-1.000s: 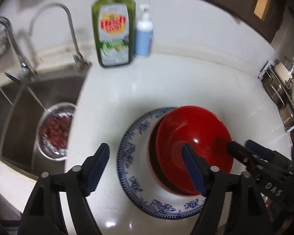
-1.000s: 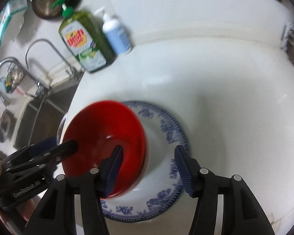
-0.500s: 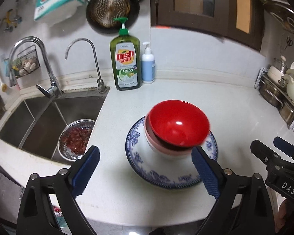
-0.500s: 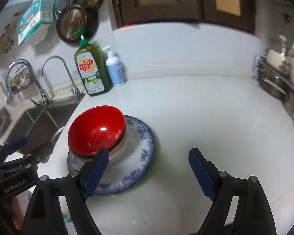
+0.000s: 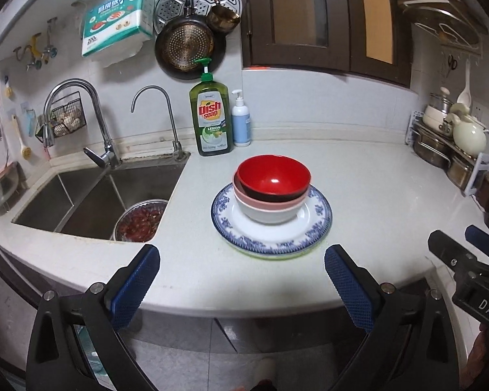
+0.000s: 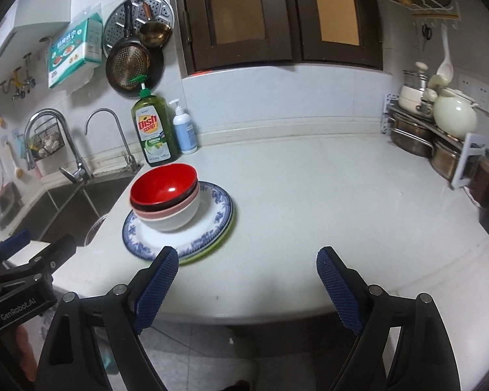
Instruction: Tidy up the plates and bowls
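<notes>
Since a second ago I've pulled both grippers back off the stack | left gripper spread wide, holding nothing | right gripper likewise wide, empty | red bowl ahead of my left fingers, mouth up, nested in pink-rimmed white bowl | both sit on blue-patterned plate on counter

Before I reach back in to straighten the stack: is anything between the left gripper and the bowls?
Nothing visible. Only bare counter lies between the open left gripper and the blue-rimmed plate carrying the red bowl.
</notes>
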`<state>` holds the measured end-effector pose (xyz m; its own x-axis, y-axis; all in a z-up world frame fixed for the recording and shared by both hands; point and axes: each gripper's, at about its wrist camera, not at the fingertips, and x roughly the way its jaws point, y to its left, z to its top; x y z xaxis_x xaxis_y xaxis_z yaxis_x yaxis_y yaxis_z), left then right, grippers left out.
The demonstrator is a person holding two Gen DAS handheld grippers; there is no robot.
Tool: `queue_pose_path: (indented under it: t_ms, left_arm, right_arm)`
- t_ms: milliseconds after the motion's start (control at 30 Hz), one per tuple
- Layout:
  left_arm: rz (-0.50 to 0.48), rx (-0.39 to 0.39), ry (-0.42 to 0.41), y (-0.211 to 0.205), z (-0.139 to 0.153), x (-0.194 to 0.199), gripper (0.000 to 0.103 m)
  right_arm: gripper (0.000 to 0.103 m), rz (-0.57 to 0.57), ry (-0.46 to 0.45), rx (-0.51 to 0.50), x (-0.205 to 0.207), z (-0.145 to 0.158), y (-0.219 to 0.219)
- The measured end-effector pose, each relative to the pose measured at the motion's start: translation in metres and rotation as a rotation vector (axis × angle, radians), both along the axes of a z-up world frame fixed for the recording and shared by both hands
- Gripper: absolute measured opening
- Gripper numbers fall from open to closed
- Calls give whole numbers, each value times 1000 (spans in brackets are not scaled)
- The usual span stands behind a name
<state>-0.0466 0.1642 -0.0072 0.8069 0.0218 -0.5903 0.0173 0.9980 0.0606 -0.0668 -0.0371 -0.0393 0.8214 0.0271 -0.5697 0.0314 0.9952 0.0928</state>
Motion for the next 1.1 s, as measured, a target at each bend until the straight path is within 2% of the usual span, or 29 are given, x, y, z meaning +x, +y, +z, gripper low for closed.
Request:
queue_pose_path:
  t_ms: [167, 433, 767, 1100]
  left_arm:
    - [-14, -8, -6, 2, 5, -23, 103]
    - [-53, 9, -52, 5, 16, -55, 103]
    - [-84, 30, -87, 6, 28, -82, 103]
    - [-92, 11, -98, 9, 32, -97, 103]
  right_arm:
    - [87, -21, -35, -12, -33, 9, 0]
    - [87, -46, -87, -94, -74, 21, 10]
    - [87, -81, -108, -67, -107, 30, 16]
    - [87, -83, -124, -70, -125, 36, 19]
